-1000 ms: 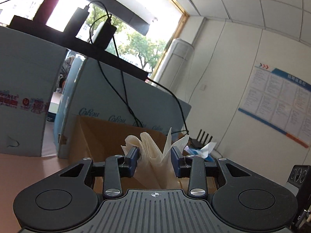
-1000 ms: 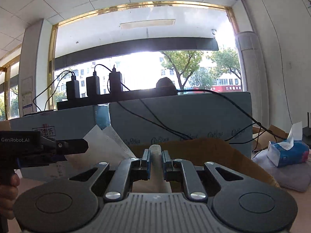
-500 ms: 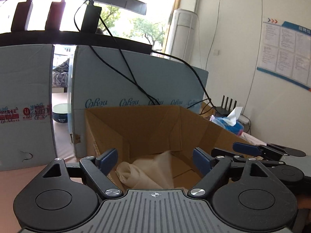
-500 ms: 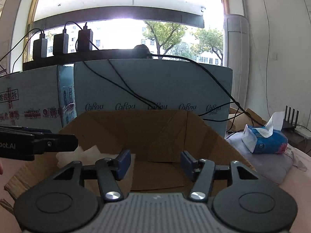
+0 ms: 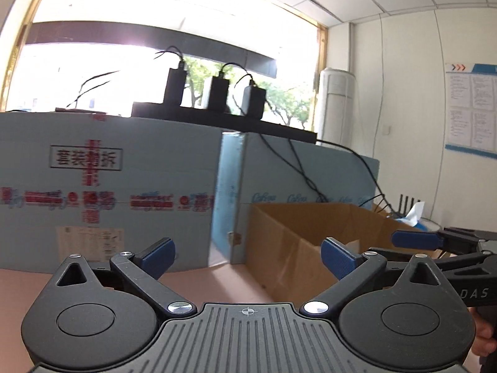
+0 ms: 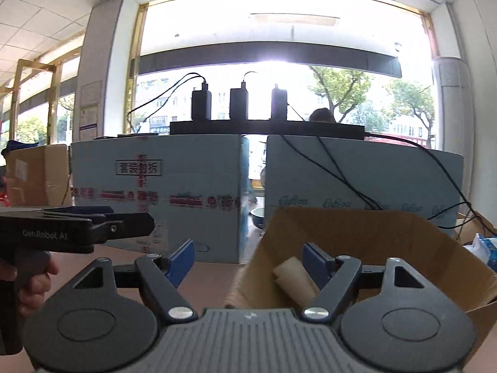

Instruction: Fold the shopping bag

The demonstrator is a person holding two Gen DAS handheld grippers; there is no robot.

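Note:
The cream shopping bag (image 6: 293, 276) lies folded inside the brown cardboard box (image 6: 357, 230), seen in the right wrist view just left of my right finger pad. My right gripper (image 6: 248, 259) is open and empty, over the box's left wall. My left gripper (image 5: 247, 256) is open and empty, held left of the box (image 5: 289, 236) above the pink table; the bag is hidden from it. Each gripper shows in the other's view, the left (image 6: 93, 223) and the right (image 5: 435, 241).
Two pale blue cartons (image 6: 161, 199) stand behind the box, with a black power strip and chargers (image 6: 267, 129) on top and cables hanging down. A blue tissue pack (image 6: 484, 248) lies right of the box. The pink table (image 5: 217, 283) lies in front.
Both grippers let go of the bag, which dropped into the box. Both then pulled back and swung left, opening wider.

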